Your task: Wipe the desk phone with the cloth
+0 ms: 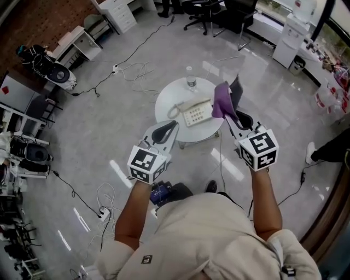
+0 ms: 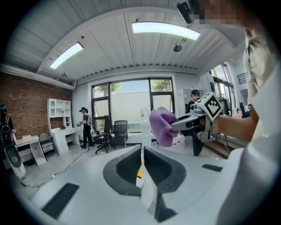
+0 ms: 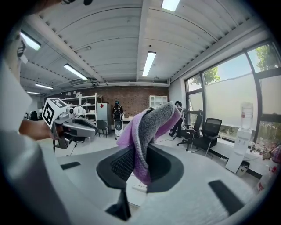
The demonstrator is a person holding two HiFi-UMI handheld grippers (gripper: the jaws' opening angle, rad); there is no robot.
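The beige desk phone (image 1: 192, 112) lies on a small round white table (image 1: 169, 95), with its coiled cord at its left. My right gripper (image 1: 232, 116) is raised over the table's right edge and is shut on a purple-and-grey cloth (image 1: 222, 100). In the right gripper view the cloth (image 3: 148, 130) stands up out of the closed jaws. My left gripper (image 1: 168, 128) hovers in front of the table, shut and empty; its jaws meet in the left gripper view (image 2: 142, 151). Both gripper views point level across the room, so neither shows the phone.
A clear water bottle (image 1: 191, 77) stands at the table's far edge. Cables and a power strip (image 1: 116, 68) trail over the grey floor. Black office chairs (image 1: 203, 12) stand beyond the table, with white cabinets (image 1: 117, 12) at the far left. People stand in the distance.
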